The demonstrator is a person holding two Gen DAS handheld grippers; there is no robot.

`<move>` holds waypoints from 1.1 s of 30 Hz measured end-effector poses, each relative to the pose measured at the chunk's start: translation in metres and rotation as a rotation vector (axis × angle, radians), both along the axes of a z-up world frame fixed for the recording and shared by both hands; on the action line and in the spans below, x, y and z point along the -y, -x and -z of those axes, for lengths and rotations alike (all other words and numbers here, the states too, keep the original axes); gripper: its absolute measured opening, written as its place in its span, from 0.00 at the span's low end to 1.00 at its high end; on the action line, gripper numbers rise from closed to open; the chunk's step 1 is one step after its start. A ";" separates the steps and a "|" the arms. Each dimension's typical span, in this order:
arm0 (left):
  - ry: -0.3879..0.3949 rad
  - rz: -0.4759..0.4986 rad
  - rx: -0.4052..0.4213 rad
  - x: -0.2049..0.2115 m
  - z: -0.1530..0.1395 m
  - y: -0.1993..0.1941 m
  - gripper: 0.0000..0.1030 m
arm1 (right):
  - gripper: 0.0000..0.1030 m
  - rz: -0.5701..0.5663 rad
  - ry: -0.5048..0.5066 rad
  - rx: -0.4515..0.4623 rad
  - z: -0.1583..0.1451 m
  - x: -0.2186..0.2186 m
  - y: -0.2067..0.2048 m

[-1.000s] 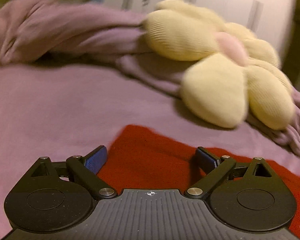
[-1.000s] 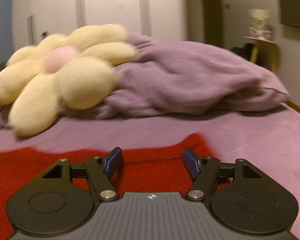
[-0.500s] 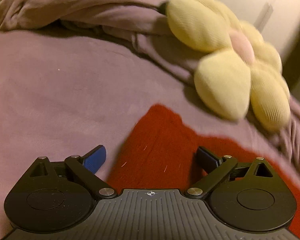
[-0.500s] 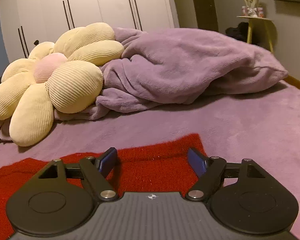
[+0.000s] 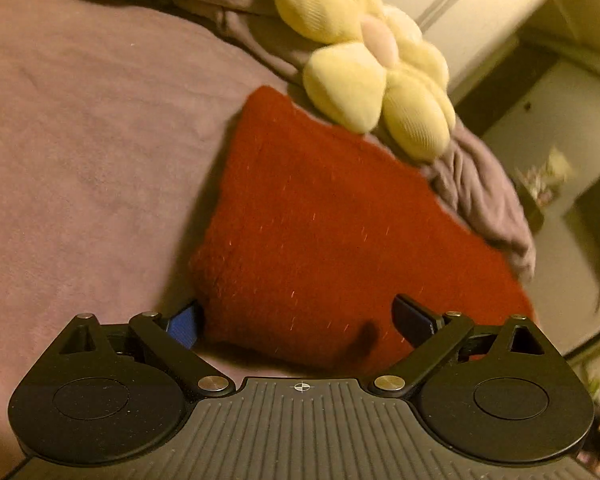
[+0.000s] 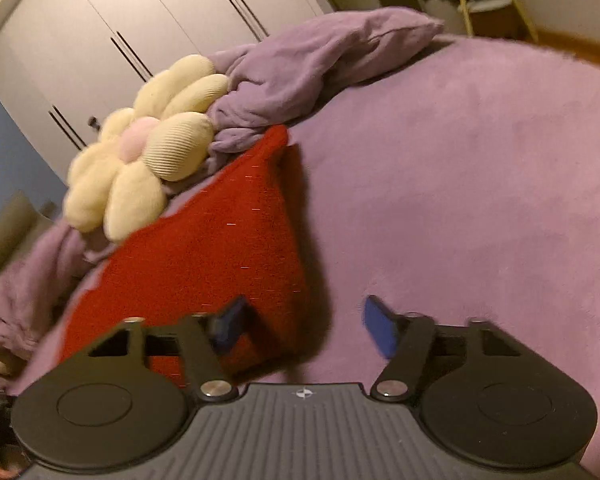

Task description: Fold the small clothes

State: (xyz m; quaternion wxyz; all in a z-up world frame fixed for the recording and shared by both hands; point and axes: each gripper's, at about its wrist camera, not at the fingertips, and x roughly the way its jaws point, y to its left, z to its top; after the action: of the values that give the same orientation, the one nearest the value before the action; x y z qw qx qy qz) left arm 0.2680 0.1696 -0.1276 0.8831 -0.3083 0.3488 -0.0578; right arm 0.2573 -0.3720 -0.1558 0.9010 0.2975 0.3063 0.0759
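A red knitted garment (image 5: pixel 332 232) is seen lying flat on the bed (image 5: pixel 80 140), which is covered by a purple fleece sheet. In the left wrist view the garment's near edge is spanned by the left tool (image 5: pixel 300 322): the blue pad of one finger (image 5: pixel 184 326) is placed just off the garment's left corner over the sheet, while the other finger is set over the red cloth, and the jaws are held wide apart with nothing pressed between them. In the right wrist view the right tool (image 6: pixel 302 326) is found at the garment's opposite near corner; its jaws are being drawn together, with the corner of the red cloth lying between them (one pad (image 6: pixel 230 326) is over the cloth, the other is over bare sheet), and no pinch on the fabric is shown yet. Beyond the garment's far edge a cream flower-shaped cushion (image 5: pixel 376 80) with a pale pink centre is rested against a bunched purple blanket (image 6: pixel 300 68), the cushion being just beside the red cloth. White wardrobe doors (image 6: pixel 148 24) are visible behind the bed, blurred in both views.
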 end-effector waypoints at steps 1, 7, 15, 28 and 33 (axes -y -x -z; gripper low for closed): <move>0.023 -0.011 0.013 -0.002 -0.002 -0.001 0.95 | 0.45 -0.029 -0.042 0.008 -0.001 -0.001 -0.003; 0.071 -0.029 0.014 -0.007 -0.012 -0.005 0.90 | 0.27 -0.131 -0.002 0.014 -0.005 -0.024 -0.018; 0.051 -0.021 0.019 -0.015 -0.015 0.006 0.89 | 0.13 -0.072 0.244 0.116 -0.039 -0.034 -0.012; 0.239 -0.025 -0.051 -0.028 0.012 -0.002 0.92 | 0.15 -0.053 0.216 0.013 -0.019 -0.028 -0.016; 0.306 -0.049 -0.066 -0.032 0.021 -0.013 0.90 | 0.20 0.163 0.539 -0.074 -0.024 -0.041 -0.016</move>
State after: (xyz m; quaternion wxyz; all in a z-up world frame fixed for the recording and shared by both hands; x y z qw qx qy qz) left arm 0.2807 0.2015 -0.1491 0.8151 -0.4495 0.3569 -0.0785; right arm 0.2728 -0.3306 -0.1320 0.9389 0.0736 0.3233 -0.0920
